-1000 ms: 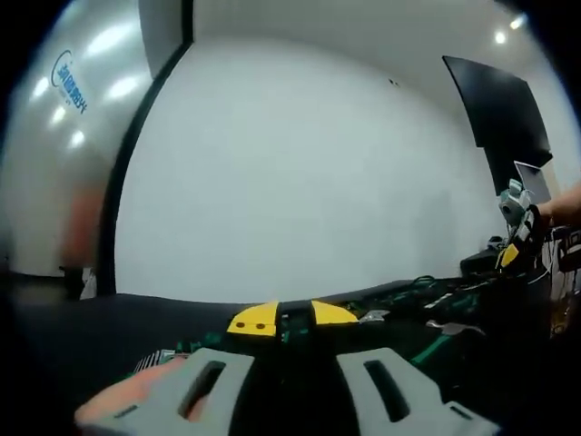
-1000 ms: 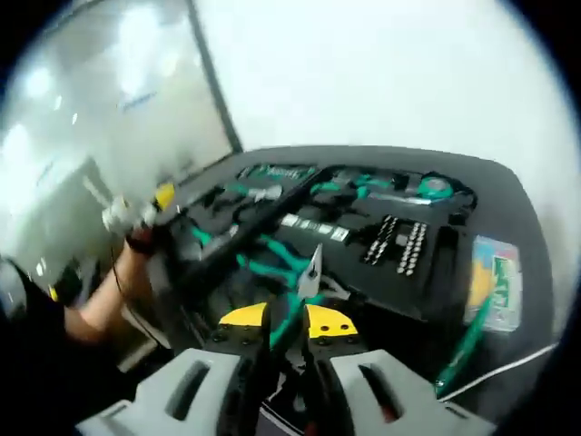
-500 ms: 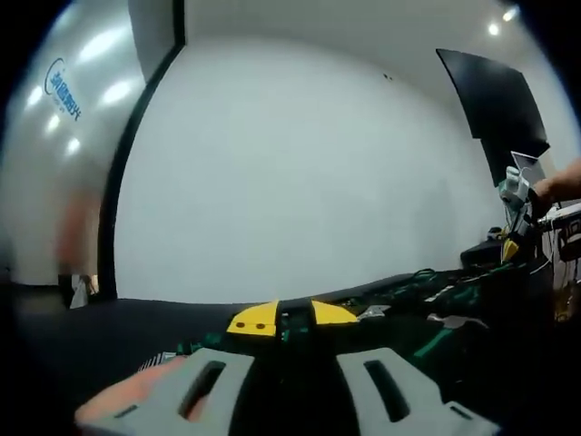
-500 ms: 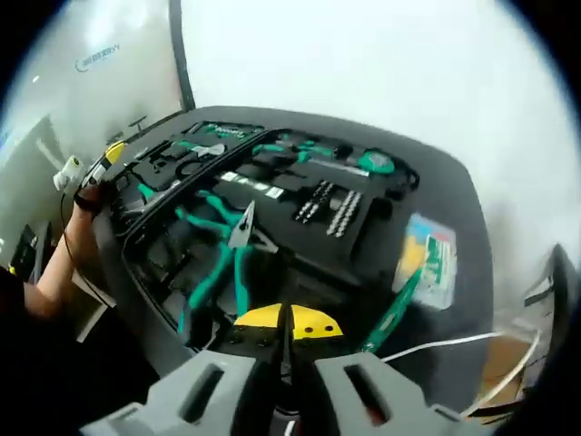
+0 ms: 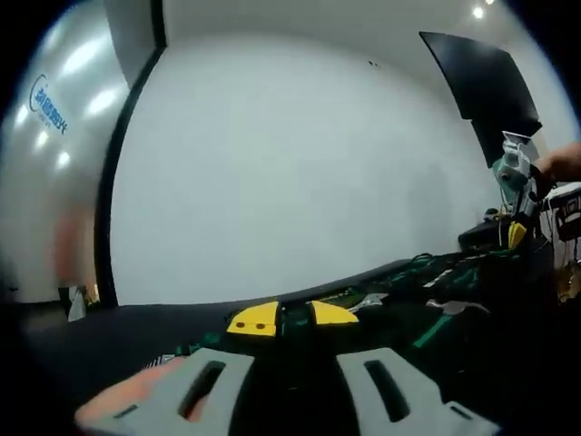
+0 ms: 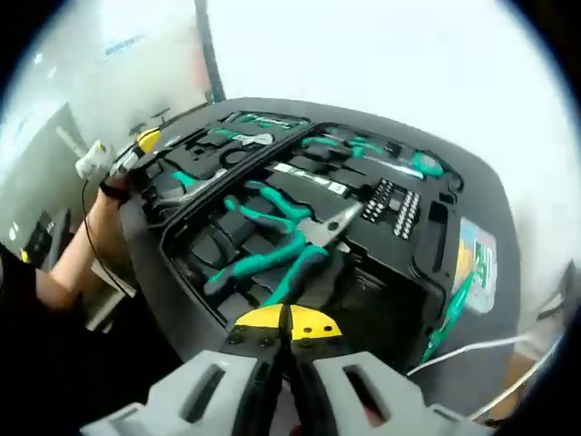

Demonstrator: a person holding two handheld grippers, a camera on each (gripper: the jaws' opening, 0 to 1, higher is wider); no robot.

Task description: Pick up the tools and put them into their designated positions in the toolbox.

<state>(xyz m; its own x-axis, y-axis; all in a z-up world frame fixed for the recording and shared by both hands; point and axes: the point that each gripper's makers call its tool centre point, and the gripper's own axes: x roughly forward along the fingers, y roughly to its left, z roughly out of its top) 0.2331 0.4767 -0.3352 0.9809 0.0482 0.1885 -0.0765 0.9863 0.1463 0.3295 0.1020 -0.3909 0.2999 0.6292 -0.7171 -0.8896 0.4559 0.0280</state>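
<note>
A plain white wall fills the background. Left of it runs a black vertical post, then a frosted glass panel with blue lettering. A dark rectangular screen hangs at the wall's right end, beneath small ceiling lights.

One camera skims low, the other looks down.
The left gripper view sits close to the toolbox edge, facing a white wall; the right gripper view looks down from above it. Both share the toolbox.
</note>
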